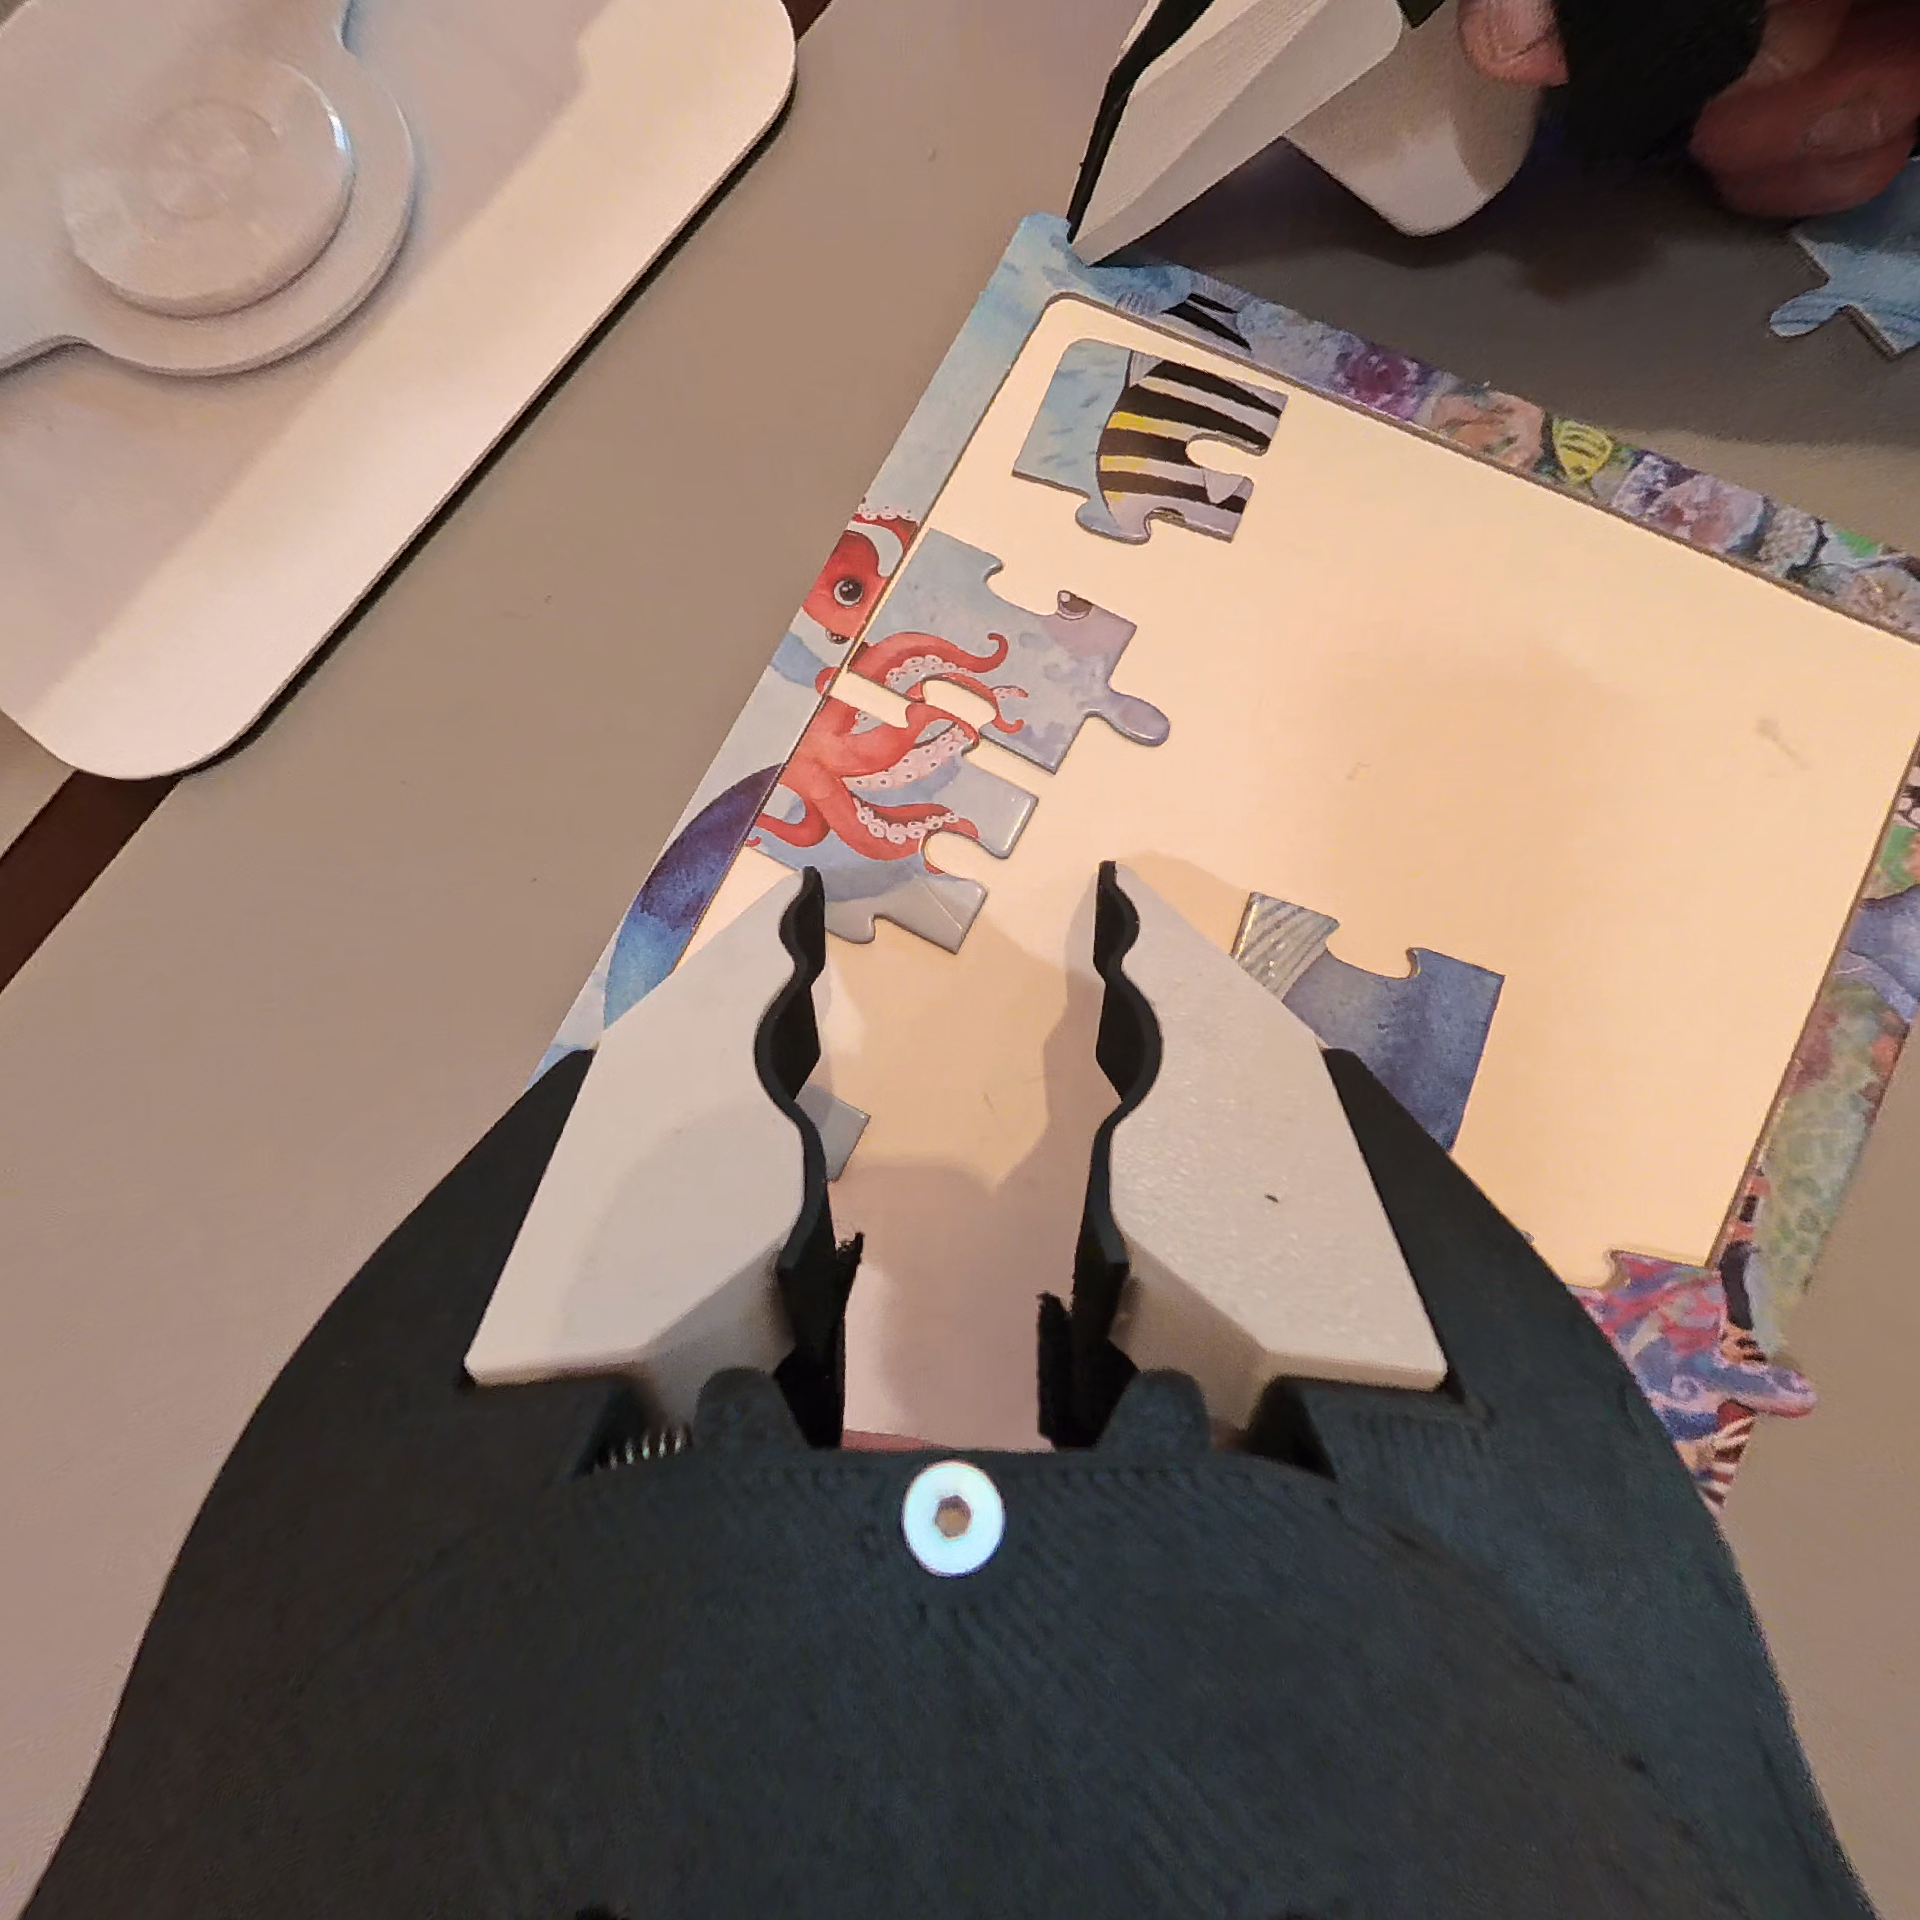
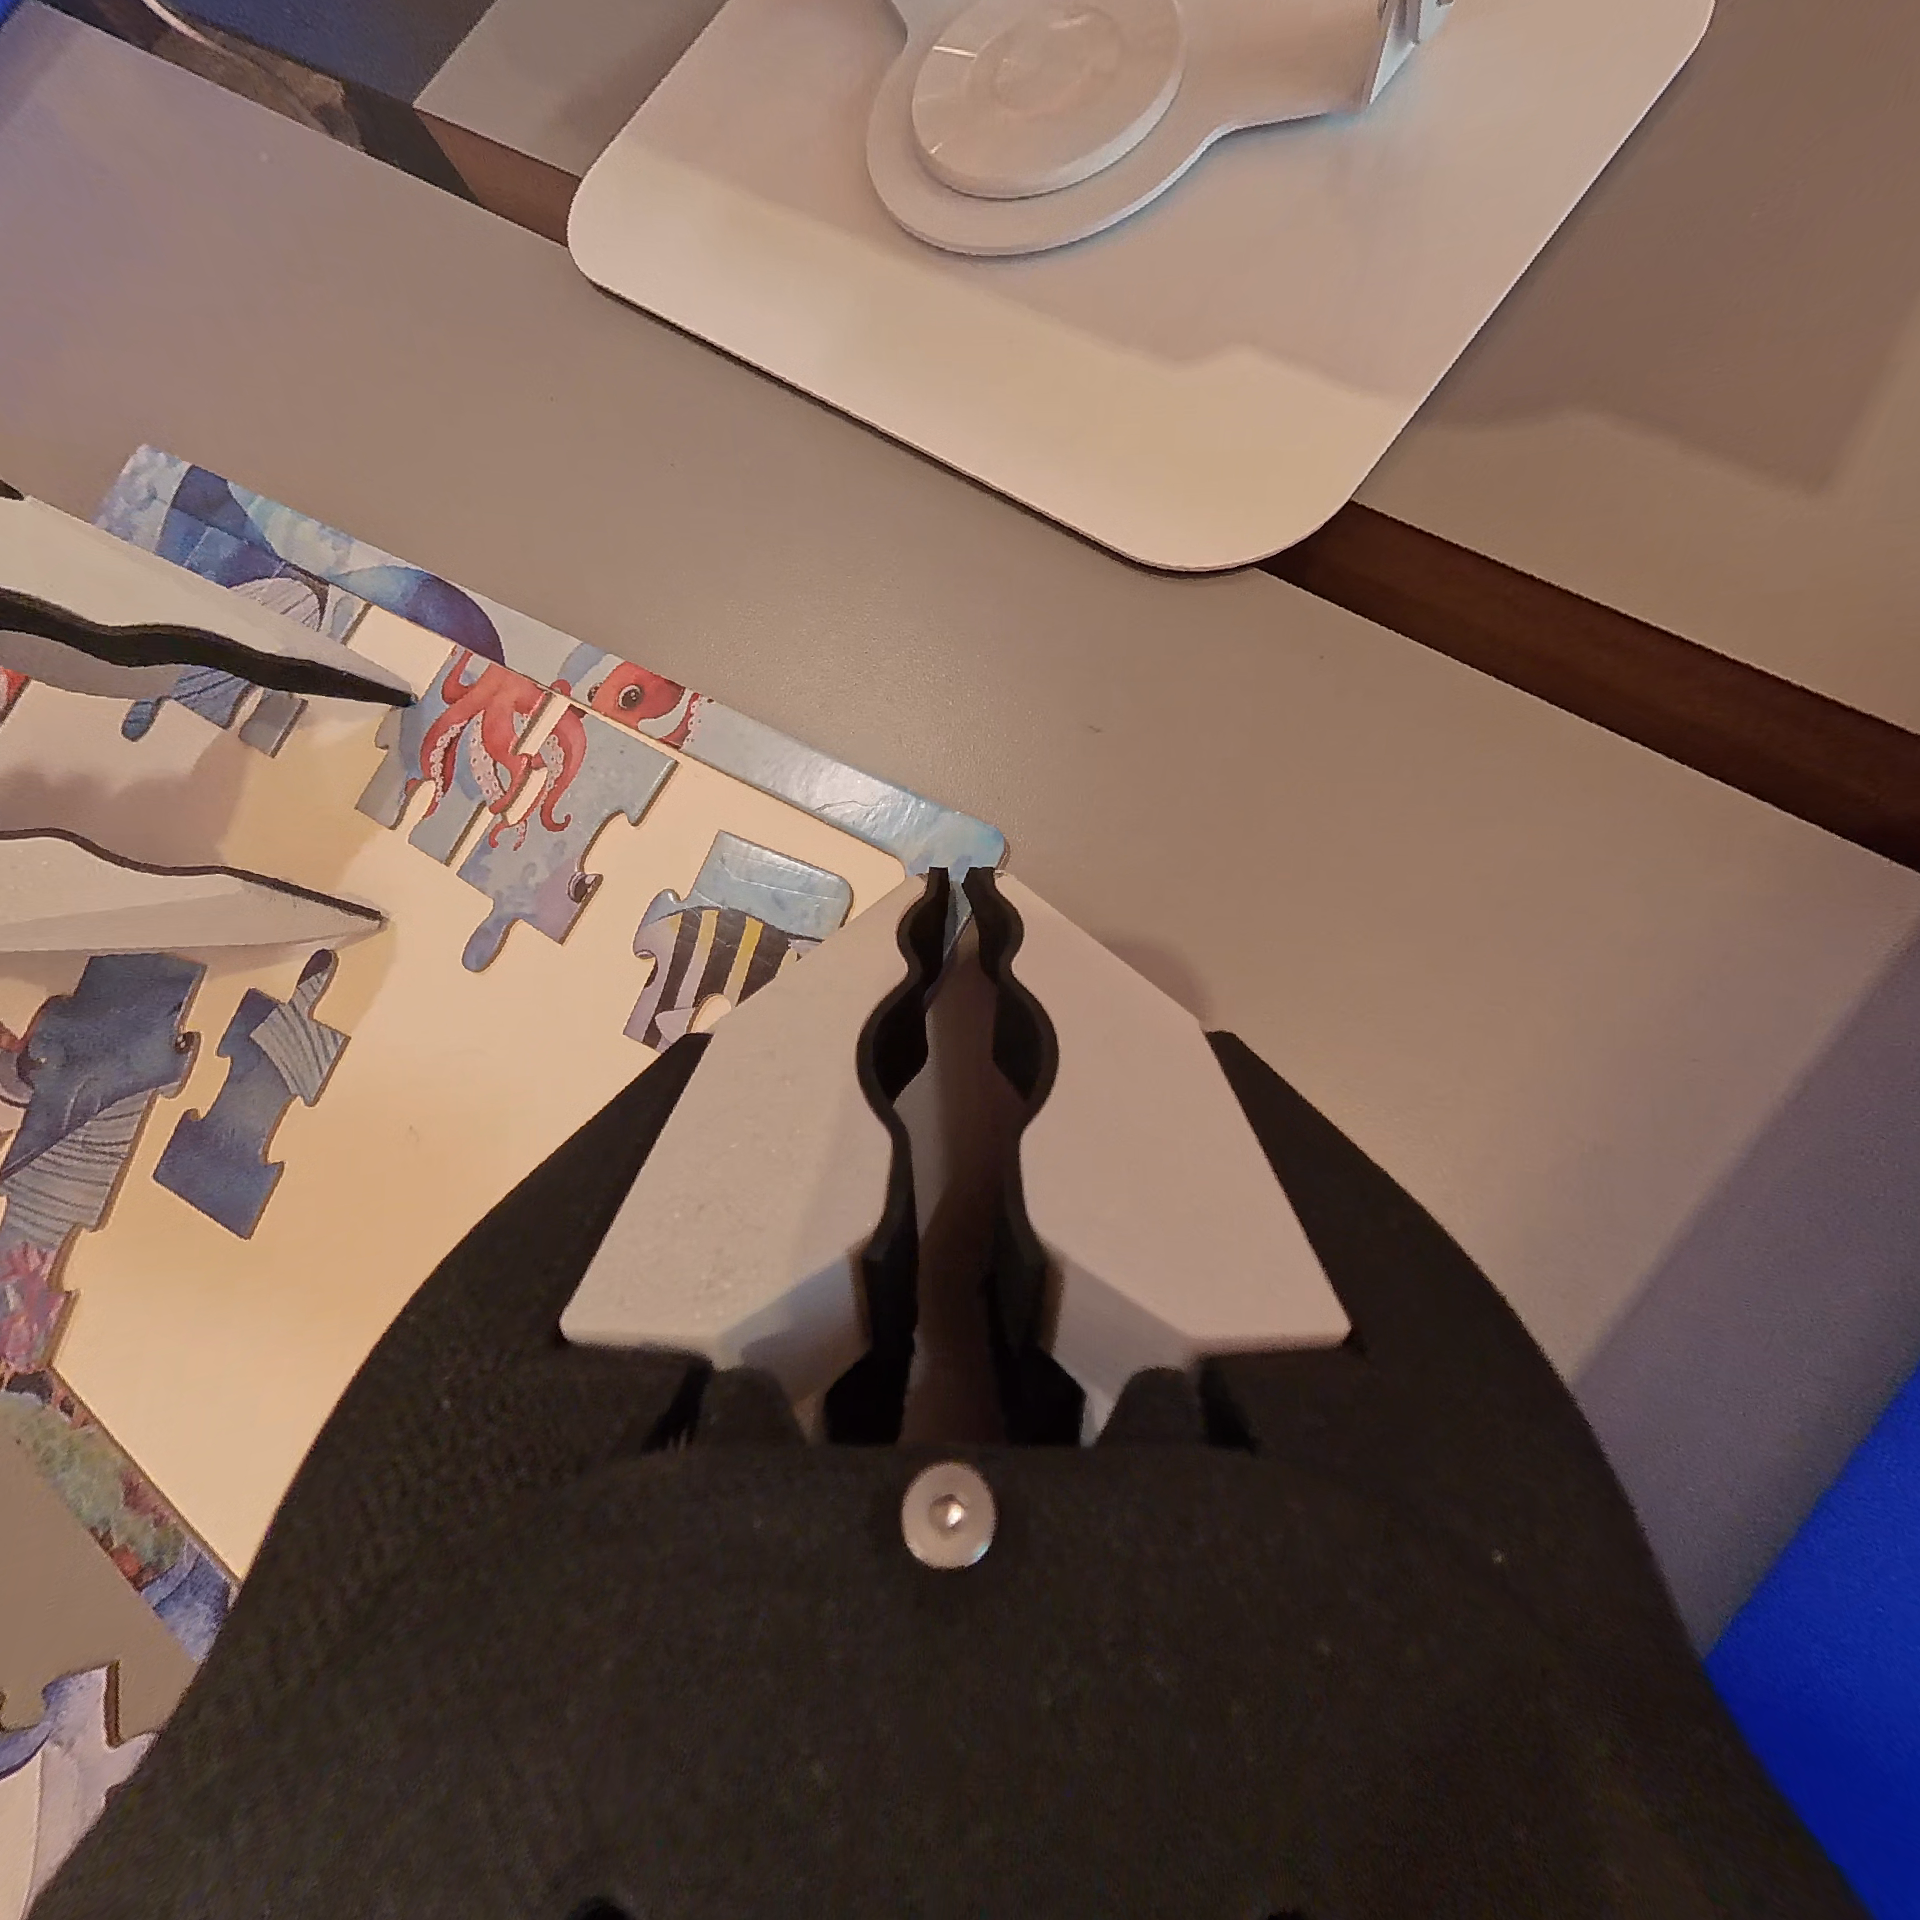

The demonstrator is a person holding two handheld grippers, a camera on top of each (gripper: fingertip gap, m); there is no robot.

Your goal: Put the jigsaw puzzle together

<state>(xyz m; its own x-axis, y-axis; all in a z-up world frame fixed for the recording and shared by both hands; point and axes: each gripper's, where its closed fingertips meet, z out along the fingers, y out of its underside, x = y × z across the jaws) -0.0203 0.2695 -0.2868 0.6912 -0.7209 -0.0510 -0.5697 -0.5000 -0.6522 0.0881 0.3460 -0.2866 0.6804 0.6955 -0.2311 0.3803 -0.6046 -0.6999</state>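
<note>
The puzzle tray (image 1: 1558, 727) has a cream floor and an ocean-picture frame. In it lie a striped-fish piece (image 1: 1153, 436), two red-octopus pieces (image 1: 997, 665) (image 1: 894, 821) against the left frame, and a blue piece (image 1: 1392, 1029). My left gripper (image 1: 958, 883) is open and empty, low over the tray floor beside the lower octopus piece. My right gripper (image 2: 958, 875) is shut with only a thin gap, its tips resting on the tray's far corner (image 2: 977, 836). It also shows in the left wrist view (image 1: 1081, 223). The left gripper shows in the right wrist view (image 2: 393, 805).
A white flat stand with a round disc (image 1: 260, 312) (image 2: 1039, 312) lies on the grey table beyond the tray. A loose blue piece (image 1: 1849, 301) lies outside the tray near a hand (image 1: 1766, 104). More blue pieces (image 2: 260, 1101) lie in the tray. A blue surface (image 2: 1818, 1662) borders the table. Spacing between my two grippers at the tips: around 15 cm.
</note>
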